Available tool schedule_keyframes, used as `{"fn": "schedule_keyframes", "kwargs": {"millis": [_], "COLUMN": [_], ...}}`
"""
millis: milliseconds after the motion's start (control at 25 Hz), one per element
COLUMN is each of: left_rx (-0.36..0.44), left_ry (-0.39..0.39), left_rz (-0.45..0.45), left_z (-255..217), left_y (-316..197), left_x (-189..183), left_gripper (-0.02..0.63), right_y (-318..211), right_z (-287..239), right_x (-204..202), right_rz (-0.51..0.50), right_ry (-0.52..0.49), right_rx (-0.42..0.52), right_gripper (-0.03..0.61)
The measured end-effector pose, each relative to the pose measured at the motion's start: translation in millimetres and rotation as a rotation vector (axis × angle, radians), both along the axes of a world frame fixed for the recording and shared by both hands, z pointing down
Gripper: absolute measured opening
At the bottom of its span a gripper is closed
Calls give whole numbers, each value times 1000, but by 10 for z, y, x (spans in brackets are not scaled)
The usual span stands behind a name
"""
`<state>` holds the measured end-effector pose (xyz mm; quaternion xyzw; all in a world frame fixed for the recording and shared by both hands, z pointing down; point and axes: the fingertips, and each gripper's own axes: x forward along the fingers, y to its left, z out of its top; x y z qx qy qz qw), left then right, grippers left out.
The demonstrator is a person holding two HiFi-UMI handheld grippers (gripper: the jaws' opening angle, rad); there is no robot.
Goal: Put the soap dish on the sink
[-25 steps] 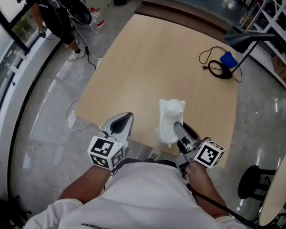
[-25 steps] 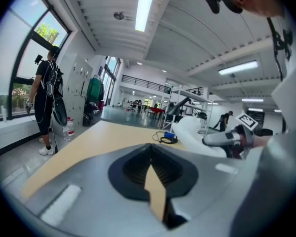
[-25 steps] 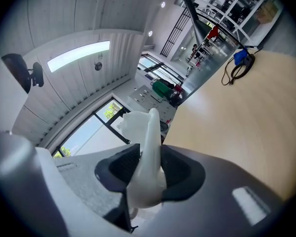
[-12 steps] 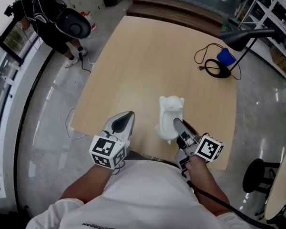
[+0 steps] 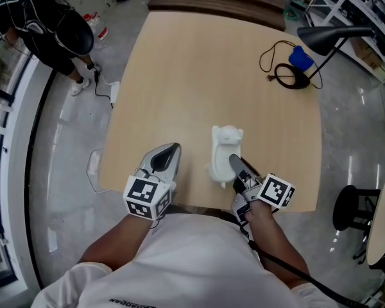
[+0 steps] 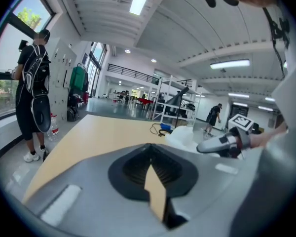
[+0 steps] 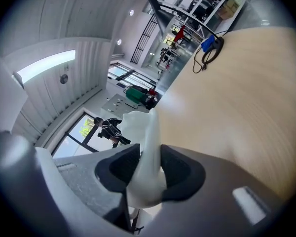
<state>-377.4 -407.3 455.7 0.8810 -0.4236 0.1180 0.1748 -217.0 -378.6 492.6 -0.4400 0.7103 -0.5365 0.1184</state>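
1. Bottom of the head view: the wearer's white shirt point(image 5: 179, 262) fills the frame's lower edge. Both forearms reach up from it, each ending in a claw with a marker cube.
2. Lower left of centre: the left claw point(image 5: 167, 153) is clenched with nothing between its jaws. Its tip lies over the near edge of the table point(image 5: 205, 69).
3. Lower centre: the right claw point(image 5: 233, 162) grasps the white soap dish point(image 5: 222, 147) by its near end. In the right gripper view the two dark pads press on either side of a thin white wall of the dish.
4. The dish sits over the near part of the table, just right of the left claw and apart from it. Its eared far end points up the frame. Whether its base touches the wood cannot be told.
5. Centre of the frame: the pale wood table runs bare from the dish to its far edge.
6. Upper right: a black lamp point(image 5: 327, 38) leans over the table's far right corner. A coiled black cable point(image 5: 289, 77) and a small blue object point(image 5: 299, 57) lie below its shade.
7. Right edge, on the grey floor: a black stool point(image 5: 350, 208).
8. Upper left corner: a person in black point(image 5: 45, 15) stands on the floor, well apart from the table.
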Motion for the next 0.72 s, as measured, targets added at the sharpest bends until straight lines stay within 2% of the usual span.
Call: {"fn": "schedule_keyframes", "kwargs": {"millis": [360, 720], "left_rx": [-119, -178], "left_ry": [-12, -5], "left_rz": [58, 55], "left_z": [445, 621], "left_y": [78, 94], "left_x": [-261, -344], "left_gripper": [8, 8], "right_y": [-114, -104], "right_z": [863, 1440], "right_x": [-284, -337], "right_rz": [62, 75], "right_ry": [50, 69], "right_rx": [-240, -392], "right_gripper": [135, 135]}}
